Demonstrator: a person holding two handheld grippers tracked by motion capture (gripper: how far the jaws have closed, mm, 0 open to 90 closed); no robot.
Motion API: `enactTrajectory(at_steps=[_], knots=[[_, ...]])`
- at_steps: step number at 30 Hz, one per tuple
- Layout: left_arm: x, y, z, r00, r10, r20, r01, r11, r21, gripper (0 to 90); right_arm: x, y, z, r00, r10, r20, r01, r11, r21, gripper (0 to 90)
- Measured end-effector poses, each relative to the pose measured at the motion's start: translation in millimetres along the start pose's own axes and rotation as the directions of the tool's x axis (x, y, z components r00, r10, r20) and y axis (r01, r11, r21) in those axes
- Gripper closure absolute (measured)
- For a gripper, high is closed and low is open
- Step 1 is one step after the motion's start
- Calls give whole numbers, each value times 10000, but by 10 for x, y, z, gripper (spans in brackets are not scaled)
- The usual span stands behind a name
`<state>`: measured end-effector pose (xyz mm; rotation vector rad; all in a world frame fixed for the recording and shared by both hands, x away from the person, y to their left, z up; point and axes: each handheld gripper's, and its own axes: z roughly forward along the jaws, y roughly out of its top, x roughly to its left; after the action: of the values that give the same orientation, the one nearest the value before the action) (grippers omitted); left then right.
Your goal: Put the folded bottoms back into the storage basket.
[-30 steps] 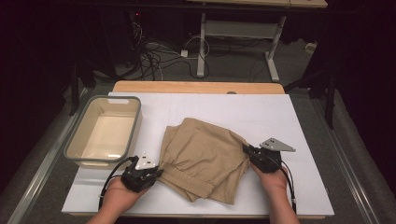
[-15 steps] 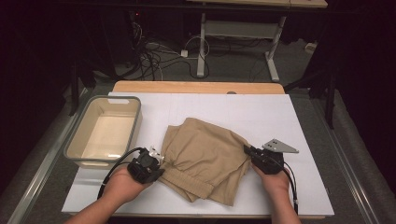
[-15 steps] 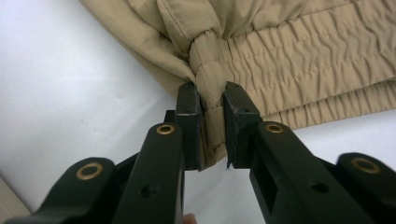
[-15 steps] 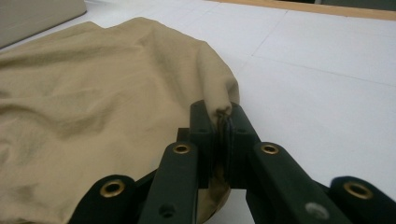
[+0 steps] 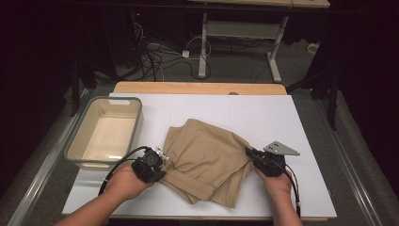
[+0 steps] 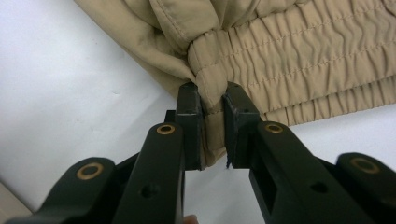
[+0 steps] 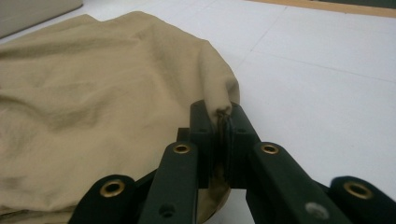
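A pair of tan shorts point(image 5: 207, 160) lies folded on the white table top point(image 5: 263, 113), its elastic waistband toward the person. My left gripper point(image 5: 161, 157) sits at the garment's left edge, shut on the gathered end of the waistband point(image 6: 212, 100). At the right edge my right gripper point(image 5: 249, 153) is shut on a fold of the tan cloth point(image 7: 223, 100). A hand holds each gripper from the near side of the table.
An empty beige tub point(image 5: 106, 132) stands at the table's left, close beside the left gripper. A wooden strip point(image 5: 197, 88) runs along the far edge. Bare white surface lies to the right of and behind the shorts. Cables and a desk frame are on the floor beyond.
The left gripper has moved right and forward to the waistband's end and closed on it, bunching the cloth slightly. The right gripper has kept its hold in place.
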<state>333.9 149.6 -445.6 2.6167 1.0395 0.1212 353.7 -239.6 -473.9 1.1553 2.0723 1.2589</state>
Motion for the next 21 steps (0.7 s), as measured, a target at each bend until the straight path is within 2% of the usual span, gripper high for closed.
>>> enactTrajectory(at_steps=[4, 7, 9, 11, 14, 21], knots=[[3, 23, -3, 10000, 32, 14, -32, 9999, 150, 769, 4, -7, 7, 10000, -25, 91, 25, 10000, 0, 859], [12, 76, -38, 9999, -44, 113, 38, 9986, 533, 769, 15, -8, 25, 9998, -55, 195, 55, 10000, -1, 860], [-7, 124, -76, 9999, 131, 14, -131, 9972, 735, 770, 20, 2, 25, 9998, -26, 197, 28, 10000, -83, 860], [-10, 160, -112, 9997, 228, 13, -229, 9959, 875, 770, 36, 28, 7, 9996, -160, 254, 165, 9996, -229, 860], [7, 201, -161, 9998, 138, 126, -150, 9949, 1001, 771, 67, 86, -28, 9985, -425, 334, 441, 9979, -483, 861], [11, 294, -325, 9998, 216, -5, -214, 9922, 1229, 771, 158, 265, -49, 9955, -860, 404, 882, 9945, -569, 860]])
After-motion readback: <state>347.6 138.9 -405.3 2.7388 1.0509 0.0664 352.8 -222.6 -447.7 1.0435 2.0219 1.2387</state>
